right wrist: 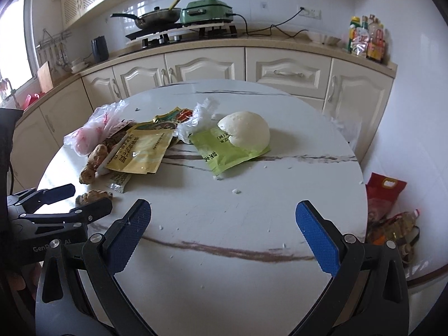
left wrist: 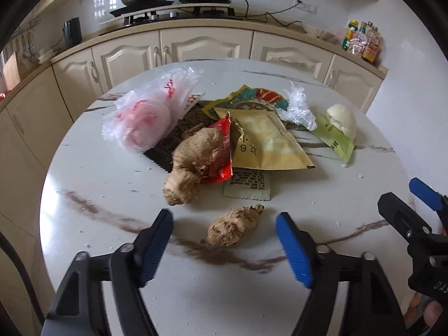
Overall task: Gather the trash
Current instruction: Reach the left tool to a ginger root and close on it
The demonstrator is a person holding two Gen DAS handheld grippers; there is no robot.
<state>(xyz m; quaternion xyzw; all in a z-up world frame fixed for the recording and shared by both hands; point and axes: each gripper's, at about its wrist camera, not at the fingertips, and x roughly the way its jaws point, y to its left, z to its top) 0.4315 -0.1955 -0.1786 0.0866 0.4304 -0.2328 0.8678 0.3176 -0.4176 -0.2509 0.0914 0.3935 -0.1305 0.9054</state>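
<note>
Small ginger (left wrist: 234, 226) nearest left gripper (left wrist: 224, 247): firm, knobbly, light; grip across middle | yellow packet (left wrist: 266, 142) beyond ginger: flimsy, slippery; pinch edge | both grippers' fingers wide, empty; right gripper (right wrist: 222, 233)

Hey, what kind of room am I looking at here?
Most likely a home kitchen: a gas stove with a frying pan, cream cabinets under a counter, and a round marble table.

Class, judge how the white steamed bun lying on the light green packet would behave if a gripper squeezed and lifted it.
The white steamed bun looks puffy, so it is probably light and would dent. A bite-like gap and crumbs on the round marble table suggest it may crumble. The light green packet beneath probably stays behind or slides.
</note>
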